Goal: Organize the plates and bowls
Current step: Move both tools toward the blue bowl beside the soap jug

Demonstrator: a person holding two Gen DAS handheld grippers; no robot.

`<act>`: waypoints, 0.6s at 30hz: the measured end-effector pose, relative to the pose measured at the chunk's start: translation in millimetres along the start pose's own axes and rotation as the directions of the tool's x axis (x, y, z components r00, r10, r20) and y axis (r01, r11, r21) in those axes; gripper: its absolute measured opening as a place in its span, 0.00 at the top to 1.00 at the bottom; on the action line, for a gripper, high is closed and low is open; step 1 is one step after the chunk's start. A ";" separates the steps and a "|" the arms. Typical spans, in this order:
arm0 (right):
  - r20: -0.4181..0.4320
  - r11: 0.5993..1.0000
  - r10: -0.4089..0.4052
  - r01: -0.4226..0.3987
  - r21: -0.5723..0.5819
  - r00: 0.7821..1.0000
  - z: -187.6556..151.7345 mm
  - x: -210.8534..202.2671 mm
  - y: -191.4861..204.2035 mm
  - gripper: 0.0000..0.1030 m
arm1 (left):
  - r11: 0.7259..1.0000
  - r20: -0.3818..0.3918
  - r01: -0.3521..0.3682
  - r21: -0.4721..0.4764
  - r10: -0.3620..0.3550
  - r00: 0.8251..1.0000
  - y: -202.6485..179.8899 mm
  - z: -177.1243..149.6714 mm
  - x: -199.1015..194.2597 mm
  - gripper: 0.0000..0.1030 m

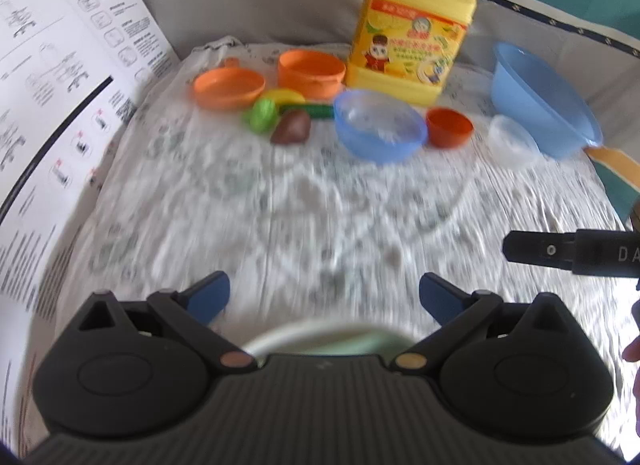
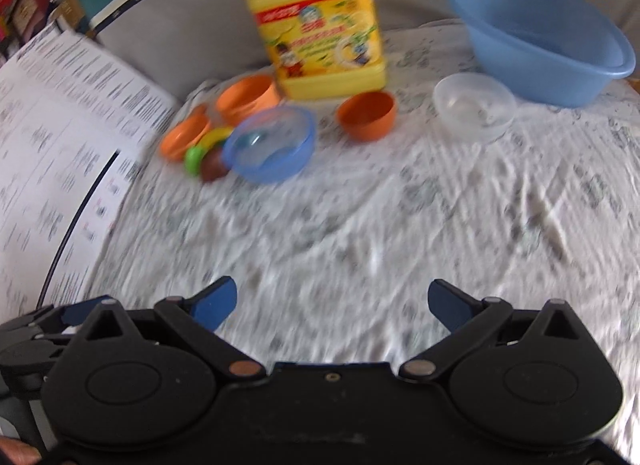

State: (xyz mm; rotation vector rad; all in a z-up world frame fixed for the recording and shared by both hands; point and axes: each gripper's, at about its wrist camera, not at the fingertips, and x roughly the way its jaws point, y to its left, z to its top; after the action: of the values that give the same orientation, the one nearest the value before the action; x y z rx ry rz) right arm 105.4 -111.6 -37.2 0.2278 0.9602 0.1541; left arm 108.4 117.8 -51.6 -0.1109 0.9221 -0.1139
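Observation:
A translucent blue bowl [image 1: 379,125] [image 2: 269,145] sits mid-table. A small orange bowl [image 1: 449,127] [image 2: 367,115] is to its right, then a clear bowl [image 1: 513,140] [image 2: 474,105] and a large blue basin [image 1: 540,99] [image 2: 540,41]. An orange plate [image 1: 229,88] [image 2: 184,137] and an orange tub [image 1: 311,72] [image 2: 248,99] lie at the left. My left gripper [image 1: 324,297] is open and empty over a pale green rim [image 1: 320,339]. My right gripper [image 2: 332,303] is open and empty above the cloth; it also shows in the left wrist view [image 1: 520,251].
A yellow detergent jug [image 1: 412,21] [image 2: 316,25] stands at the back. Toy fruits [image 1: 280,117] [image 2: 206,157] lie by the blue bowl. A printed white sheet [image 1: 52,105] [image 2: 56,145] stands along the left. A patterned white cloth [image 1: 300,205] [image 2: 380,217] covers the table.

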 end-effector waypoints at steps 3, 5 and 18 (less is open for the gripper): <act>0.009 0.999 0.000 0.000 0.036 1.000 19.7 10.1 -6.0 0.00 | 1.000 0.009 -0.005 -0.029 0.006 1.000 1.3 23.2 16.3 0.00; 0.008 0.998 0.009 -0.009 0.062 1.000 33.7 18.6 -9.3 0.00 | 0.999 0.017 -0.009 -0.046 0.009 1.000 0.4 39.9 27.3 0.00; -0.026 0.986 0.066 -0.061 0.156 0.997 98.4 84.2 -8.8 0.26 | 0.997 0.042 -0.052 -0.064 0.054 0.998 -17.7 102.4 94.3 0.15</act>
State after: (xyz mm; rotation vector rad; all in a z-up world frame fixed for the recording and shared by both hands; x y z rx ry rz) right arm 234.4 -112.8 -51.9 0.4001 0.9971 0.1420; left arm 245.8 91.4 -62.0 -0.1462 0.8840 -0.0333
